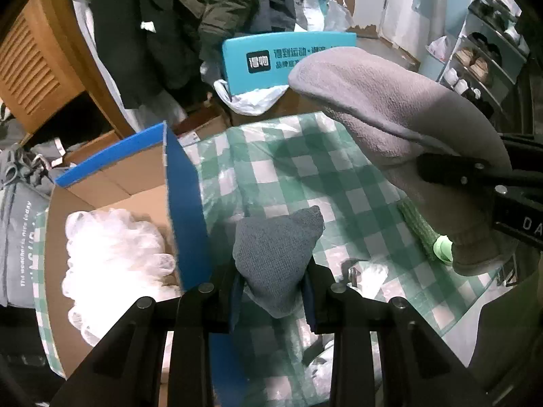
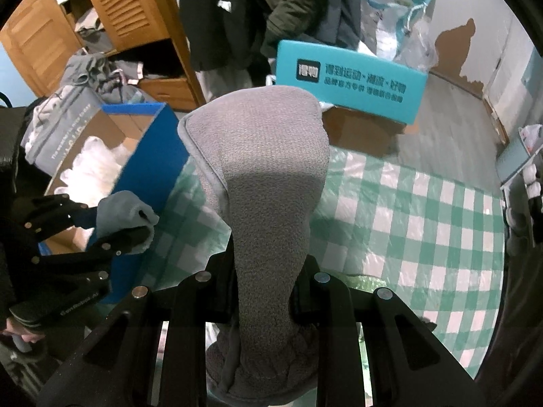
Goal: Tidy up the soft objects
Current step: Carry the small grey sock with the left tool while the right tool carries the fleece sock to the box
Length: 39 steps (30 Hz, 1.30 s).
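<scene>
Our left gripper [image 1: 273,291] clamps a small blue-grey knitted sock [image 1: 276,254] beside the blue wall of an open cardboard box [image 1: 185,210]. Our right gripper [image 2: 266,291] pinches a long grey fleece sock [image 2: 261,176] above the green-checked tablecloth [image 2: 424,224], bare to the right. Only the left view shows a green ribbed item [image 1: 420,230] under it. The box holds crumpled white plastic [image 1: 112,254].
</scene>
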Available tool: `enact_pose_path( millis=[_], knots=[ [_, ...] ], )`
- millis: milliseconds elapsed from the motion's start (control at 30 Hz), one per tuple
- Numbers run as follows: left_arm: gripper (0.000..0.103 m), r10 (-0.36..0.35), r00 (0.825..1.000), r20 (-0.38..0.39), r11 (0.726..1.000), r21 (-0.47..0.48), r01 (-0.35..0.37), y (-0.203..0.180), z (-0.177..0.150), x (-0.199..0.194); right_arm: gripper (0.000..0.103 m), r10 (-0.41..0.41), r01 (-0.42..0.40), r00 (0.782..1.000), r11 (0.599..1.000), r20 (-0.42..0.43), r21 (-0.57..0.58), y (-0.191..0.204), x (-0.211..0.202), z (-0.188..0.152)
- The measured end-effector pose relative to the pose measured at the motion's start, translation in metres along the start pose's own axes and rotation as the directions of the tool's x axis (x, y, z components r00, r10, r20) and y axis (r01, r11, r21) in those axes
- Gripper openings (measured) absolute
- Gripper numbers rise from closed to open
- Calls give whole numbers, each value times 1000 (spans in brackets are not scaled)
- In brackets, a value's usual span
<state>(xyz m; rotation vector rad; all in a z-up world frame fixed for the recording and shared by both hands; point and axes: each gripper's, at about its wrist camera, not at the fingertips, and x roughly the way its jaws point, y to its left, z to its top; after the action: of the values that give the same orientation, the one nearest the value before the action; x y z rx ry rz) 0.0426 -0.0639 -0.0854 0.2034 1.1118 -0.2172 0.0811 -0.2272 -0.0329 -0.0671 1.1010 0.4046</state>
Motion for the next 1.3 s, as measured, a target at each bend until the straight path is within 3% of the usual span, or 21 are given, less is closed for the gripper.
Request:
enact_pose_path(
  millis=[533,1300],
  knots=[
    [30,35,997,63,999,-22,-34,29,-10,-33,22,35,-32,998,998,52,-60,39,-18,17],
    [30,105,990,90,977,-195,-86,114,-39,-57,22,106,-98,993,983,43,-154,115,-2,50]
  ],
)
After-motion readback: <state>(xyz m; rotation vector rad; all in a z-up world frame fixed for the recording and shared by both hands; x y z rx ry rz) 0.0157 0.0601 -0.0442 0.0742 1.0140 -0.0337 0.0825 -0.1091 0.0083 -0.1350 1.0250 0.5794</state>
